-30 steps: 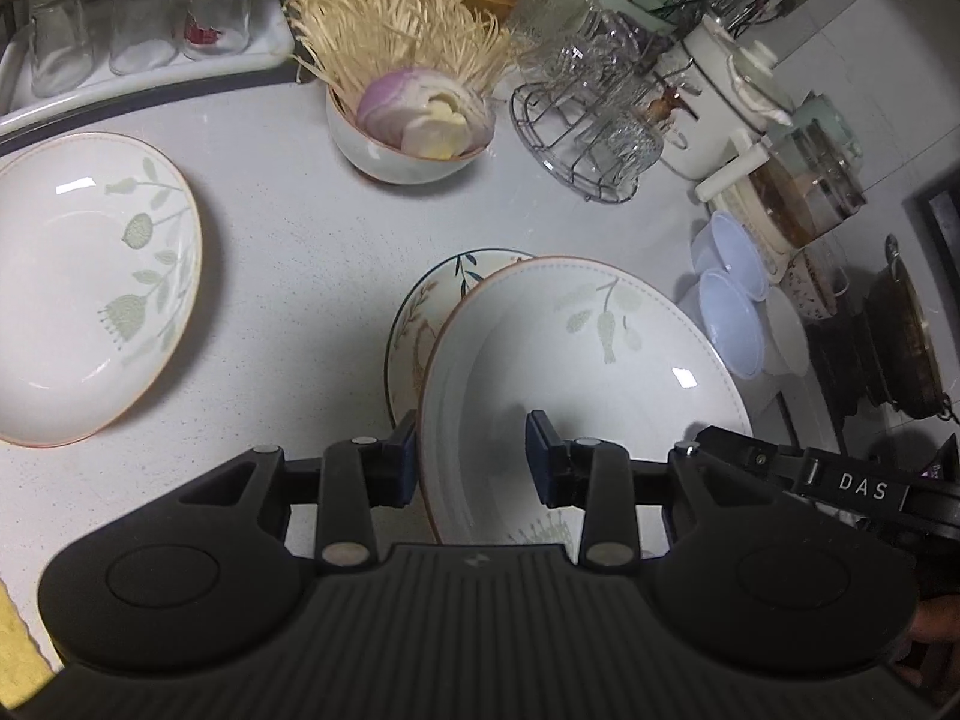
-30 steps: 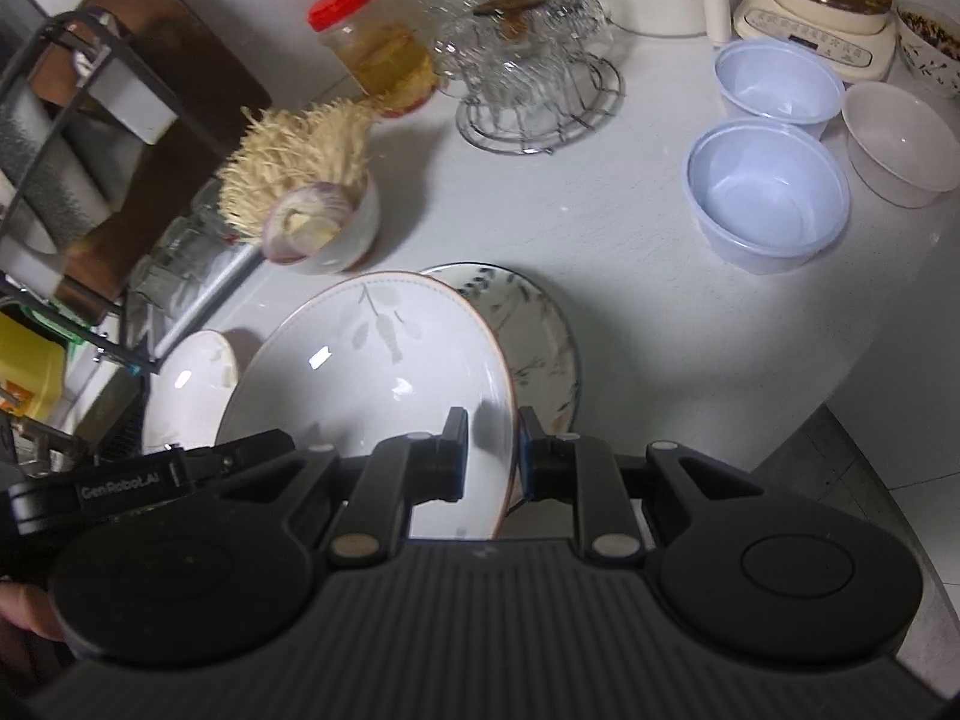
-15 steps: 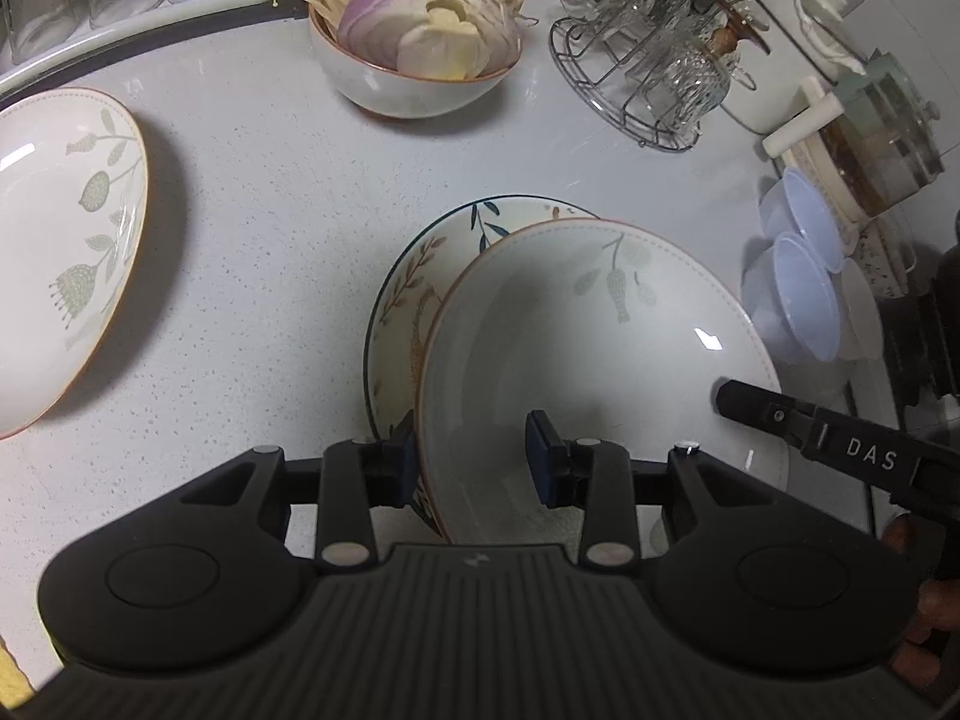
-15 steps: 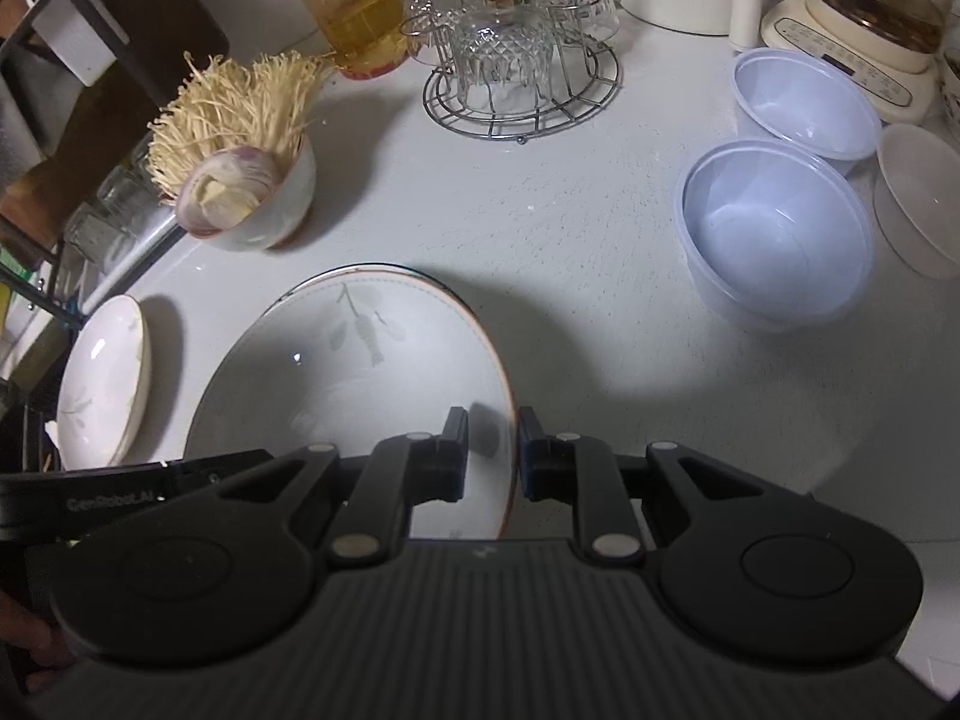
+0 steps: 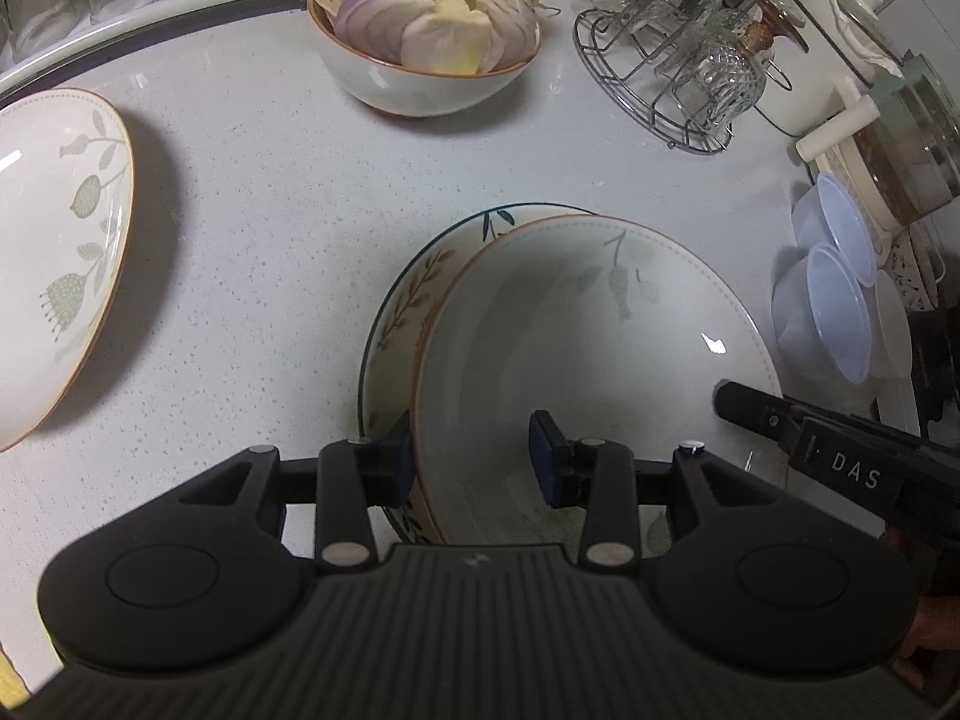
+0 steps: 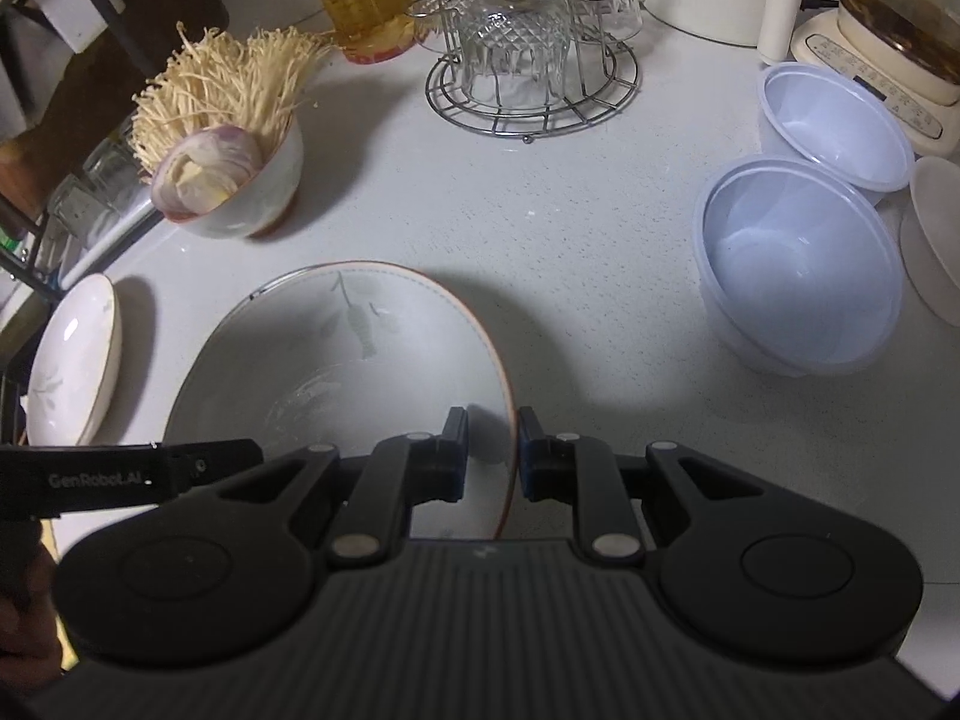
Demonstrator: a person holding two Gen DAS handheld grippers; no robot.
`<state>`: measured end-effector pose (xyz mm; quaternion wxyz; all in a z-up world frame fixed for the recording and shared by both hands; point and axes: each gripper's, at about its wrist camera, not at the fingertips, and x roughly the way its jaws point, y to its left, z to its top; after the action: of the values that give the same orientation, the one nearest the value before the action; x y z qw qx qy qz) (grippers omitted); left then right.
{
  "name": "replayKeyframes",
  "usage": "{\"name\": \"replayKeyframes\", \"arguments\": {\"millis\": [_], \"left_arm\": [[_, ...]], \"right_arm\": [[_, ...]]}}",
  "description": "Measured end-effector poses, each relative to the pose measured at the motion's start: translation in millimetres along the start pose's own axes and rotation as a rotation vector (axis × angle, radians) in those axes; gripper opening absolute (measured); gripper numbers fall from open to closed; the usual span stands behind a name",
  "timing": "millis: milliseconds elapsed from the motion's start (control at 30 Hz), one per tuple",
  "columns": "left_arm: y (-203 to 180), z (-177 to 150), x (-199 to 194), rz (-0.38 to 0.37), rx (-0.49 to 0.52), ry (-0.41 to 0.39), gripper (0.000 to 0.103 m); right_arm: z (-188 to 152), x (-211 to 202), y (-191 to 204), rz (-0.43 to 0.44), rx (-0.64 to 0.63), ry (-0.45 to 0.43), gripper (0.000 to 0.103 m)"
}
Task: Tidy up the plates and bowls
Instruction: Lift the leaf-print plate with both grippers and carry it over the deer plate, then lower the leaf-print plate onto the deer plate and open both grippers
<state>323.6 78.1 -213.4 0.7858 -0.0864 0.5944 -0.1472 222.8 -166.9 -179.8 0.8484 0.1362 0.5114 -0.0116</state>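
Note:
A deep white plate with a leaf motif and orange rim lies on top of a dark-rimmed plate with branch patterns on the white counter. My left gripper straddles its near-left rim. Its jaws are opening, with one pad outside the rim and the other well inside the plate, not pressing. In the right wrist view the same plate hides the lower one, and my right gripper is shut on its near-right rim. A second leaf-motif plate lies apart at the left.
A bowl of onion and enoki mushrooms stands behind the plates. A wire rack of glasses and an oil jar are at the back. Two plastic bowls and a kettle base sit at the right.
Both grippers came down and forward with the leaf plate, which now covers most of the patterned plate. The left jaws stand a little wider around the rim.

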Motion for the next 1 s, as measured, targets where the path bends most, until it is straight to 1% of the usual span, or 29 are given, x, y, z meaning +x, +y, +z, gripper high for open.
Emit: {"name": "replayKeyframes", "arguments": {"millis": [100, 167, 267, 400, 733, 833, 867, 967, 1000], "left_arm": [[1.1, 3.8, -0.6, 0.003, -0.012, -0.003, 0.044], [2.4, 7.2, -1.2, -0.001, -0.028, -0.004, 0.048], [7.8, 11.9, -2.3, -0.021, -0.084, 0.0, 0.052], [17.6, 15.6, -5.5, -0.05, -0.155, 0.011, 0.052], [28.4, 13.4, -21.8, -0.084, -0.182, 0.008, 0.052], [32.9, 12.4, -30.6, -0.092, -0.173, -0.008, 0.052], [32.1, 13.1, -32.7, -0.084, -0.159, -0.011, 0.052], [23.9, 12.9, -37.8, -0.035, -0.078, -0.032, 0.052], [22.1, 12.6, -39.9, -0.036, -0.067, -0.04, 0.052]], "right_arm": [[1.0, 3.2, 0.0, 0.008, 0.004, -0.001, 0.02], [1.6, 6.1, 0.3, 0.017, 0.0, -0.004, 0.02], [2.2, 10.9, 0.9, 0.032, 0.008, -0.007, 0.021], [1.8, 14.7, 0.5, 0.045, 0.021, 0.004, 0.021], [2.4, 17.5, 9.0, 0.01, -0.021, -0.035, 0.022], [4.2, 18.6, 10.0, 0.005, -0.019, -0.038, 0.023], [4.5, 18.8, 10.1, 0.004, -0.018, -0.037, 0.023], [4.5, 18.9, 9.7, 0.003, -0.009, -0.035, 0.023], [4.9, 18.9, 9.6, 0.001, -0.005, -0.033, 0.022]]}}
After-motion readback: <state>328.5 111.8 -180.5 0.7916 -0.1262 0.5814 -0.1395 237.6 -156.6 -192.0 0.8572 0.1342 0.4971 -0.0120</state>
